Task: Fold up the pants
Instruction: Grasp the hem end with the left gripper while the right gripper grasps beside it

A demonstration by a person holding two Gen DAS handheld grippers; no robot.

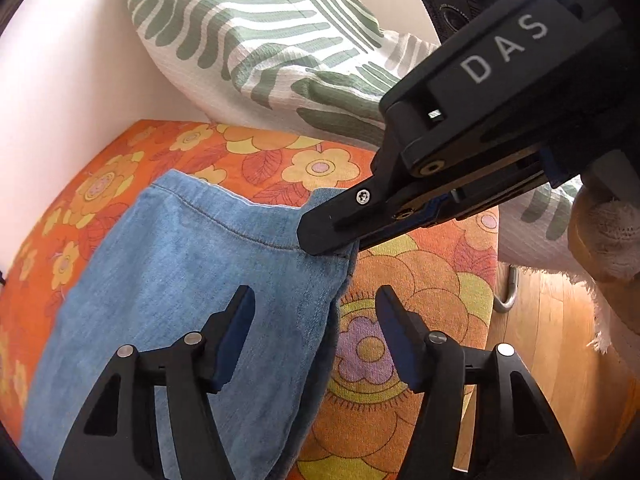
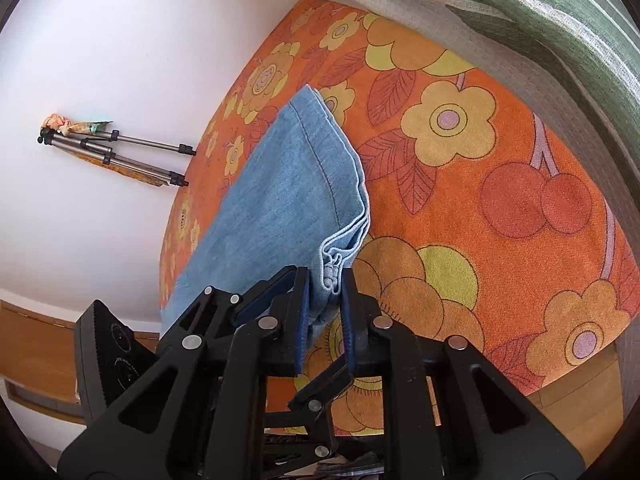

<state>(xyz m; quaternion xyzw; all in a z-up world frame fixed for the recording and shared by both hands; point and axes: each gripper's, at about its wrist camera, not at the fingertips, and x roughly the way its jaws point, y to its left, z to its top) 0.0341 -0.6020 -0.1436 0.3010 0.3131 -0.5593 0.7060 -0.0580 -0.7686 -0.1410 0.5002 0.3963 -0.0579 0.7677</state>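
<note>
Light blue denim pants lie lengthwise on an orange flowered cover, with a stitched hem at the far end. My right gripper reaches in from the upper right and is shut on the hem's right corner. Its own view shows the bunched hem layers pinched between the blue pads of the right gripper. My left gripper hovers open just above the pants' right edge, fingers wide apart and touching nothing. The pants stretch away to the far left.
A green-and-white patterned cushion leans at the back of the cover. A white wall runs along the left. Wooden floor and a fringed pale cloth are at the right. A folded tripod lies beyond the cover.
</note>
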